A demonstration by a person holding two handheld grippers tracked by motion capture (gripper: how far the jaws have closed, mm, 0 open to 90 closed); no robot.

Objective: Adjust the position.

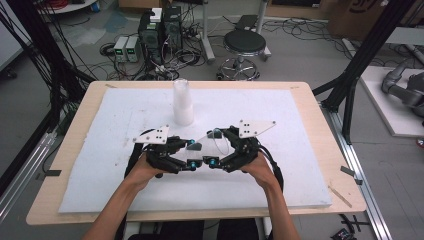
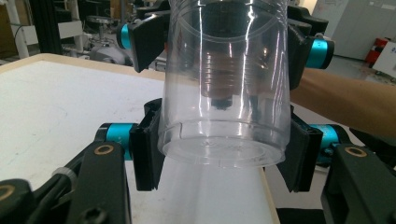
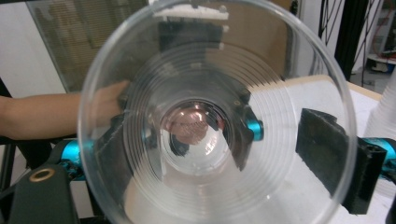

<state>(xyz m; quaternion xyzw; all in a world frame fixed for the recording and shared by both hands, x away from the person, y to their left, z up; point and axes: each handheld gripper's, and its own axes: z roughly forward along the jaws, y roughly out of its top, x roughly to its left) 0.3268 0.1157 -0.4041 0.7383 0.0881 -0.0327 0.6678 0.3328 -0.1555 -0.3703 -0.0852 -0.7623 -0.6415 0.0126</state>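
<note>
A clear plastic cup (image 1: 205,142) lies on its side in the air above the white mat, between my two grippers. My left gripper (image 1: 192,153) is shut on the cup's narrow base; in the left gripper view its pads (image 2: 145,156) press the base of the cup (image 2: 224,93) from both sides. My right gripper (image 1: 214,148) faces it and is shut on the wide end, and its far jaws (image 2: 224,42) lie flush against the wall near the rim. In the right gripper view I look straight into the cup's mouth (image 3: 215,70), my right gripper (image 3: 219,156) around it.
A stack of white cups (image 1: 183,102) stands upright on the white foam mat (image 1: 280,115) behind the grippers. The mat covers most of the wooden table (image 1: 330,150). Beyond the far edge are a stool (image 1: 244,44) and computer boxes (image 1: 160,30) among cables.
</note>
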